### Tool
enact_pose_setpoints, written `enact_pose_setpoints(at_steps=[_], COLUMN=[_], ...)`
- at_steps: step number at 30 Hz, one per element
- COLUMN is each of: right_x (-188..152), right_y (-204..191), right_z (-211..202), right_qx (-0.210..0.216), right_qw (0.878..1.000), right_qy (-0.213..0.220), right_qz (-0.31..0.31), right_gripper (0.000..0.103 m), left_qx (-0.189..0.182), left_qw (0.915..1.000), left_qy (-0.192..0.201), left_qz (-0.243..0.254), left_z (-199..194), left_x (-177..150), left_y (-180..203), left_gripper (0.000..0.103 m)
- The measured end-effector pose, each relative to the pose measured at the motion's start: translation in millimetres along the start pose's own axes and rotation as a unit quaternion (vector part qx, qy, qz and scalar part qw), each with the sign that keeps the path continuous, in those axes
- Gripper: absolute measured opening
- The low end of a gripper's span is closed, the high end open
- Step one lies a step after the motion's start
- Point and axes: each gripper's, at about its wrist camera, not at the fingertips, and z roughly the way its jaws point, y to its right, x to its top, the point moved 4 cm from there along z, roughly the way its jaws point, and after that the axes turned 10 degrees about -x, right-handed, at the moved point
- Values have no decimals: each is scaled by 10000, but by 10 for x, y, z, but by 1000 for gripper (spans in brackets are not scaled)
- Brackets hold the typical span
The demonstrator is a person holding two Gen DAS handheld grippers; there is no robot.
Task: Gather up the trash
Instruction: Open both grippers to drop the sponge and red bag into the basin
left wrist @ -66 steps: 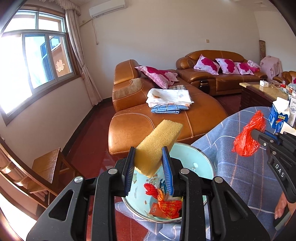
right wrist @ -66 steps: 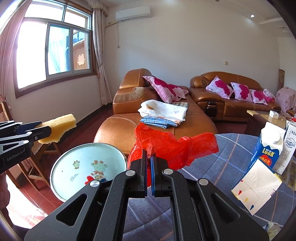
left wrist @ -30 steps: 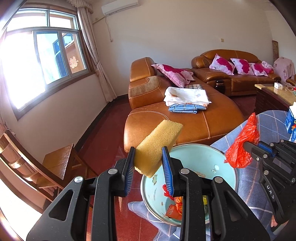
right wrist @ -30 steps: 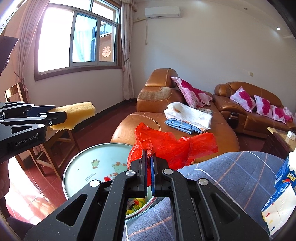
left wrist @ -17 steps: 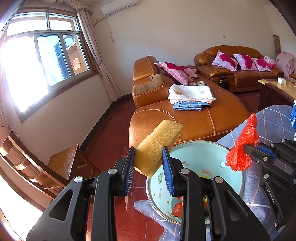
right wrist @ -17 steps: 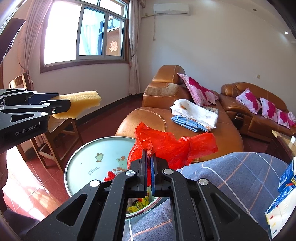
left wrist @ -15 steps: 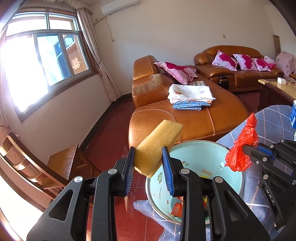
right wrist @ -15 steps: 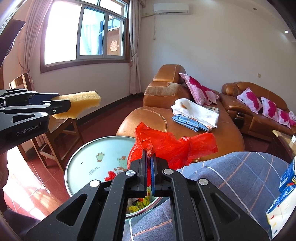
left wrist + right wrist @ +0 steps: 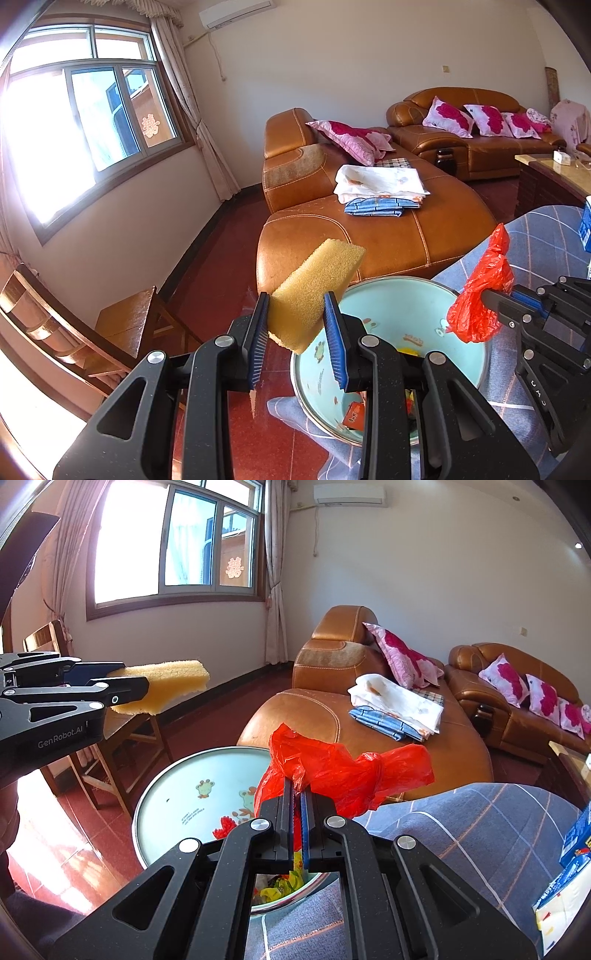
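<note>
My left gripper (image 9: 297, 312) is shut on a yellow sponge (image 9: 317, 288), which sticks up and forward between the blue pads; in the right wrist view this sponge (image 9: 166, 688) shows at the left. My right gripper (image 9: 297, 794) is shut on a crumpled red plastic bag (image 9: 343, 771), held over the near rim of a pale blue basin (image 9: 192, 794). From the left wrist view the red bag (image 9: 480, 302) hangs above the basin (image 9: 399, 310). Colourful wrappers (image 9: 354, 415) lie in the basin's bottom.
The basin sits at the edge of a table with a blue checked cloth (image 9: 476, 830). A blue and white carton (image 9: 576, 842) stands at the right. A brown leather sofa (image 9: 369, 229) with folded cloths is behind, and a wooden chair (image 9: 122, 332) at the left.
Both views have swung slightly left, so the basin sits further right in the left wrist view. The red bag now hangs over the basin's rim. Both grips are unchanged.
</note>
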Motion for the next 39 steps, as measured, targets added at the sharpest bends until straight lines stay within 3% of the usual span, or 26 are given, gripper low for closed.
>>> enact_pose_setpoints(at_steps=[10,13,14,17,28,32,39], right_x=[-23,-24,-25,-23,-22,-21,-20], right_y=[-28,-47,-54,-30,0,-1,-15], right_z=[3,6,4,8,-4,-5,-28], right_qx=[49,86,103,102,22,-1,71], right_qw=[10000,9999,9999,9999,10000,10000,9999], right_qy=[-15,-18,-18,-19,-1,1,74], right_qz=[-40,-76,-88,-49,49,42,-4], right_gripper=[4,5,6,28,32,49,56], left_qx=[-149,-234,-236,-272,-211,-173,-137], left_qw=[9999,9997,9997,9996,9998,9998,9999], left_qy=[-20,-52,-65,-56,-53,-47,-14], left_qz=[-29,-24,-19,-11,-42,-65,-95], left_z=[5,4,7,-4,-5,-1,-17], left_x=[-12,-20,-25,-29,-34,-24,-17], left_y=[-9,19,28,32,35,-1,-9], left_gripper=[31,37,45,49,62,63,69])
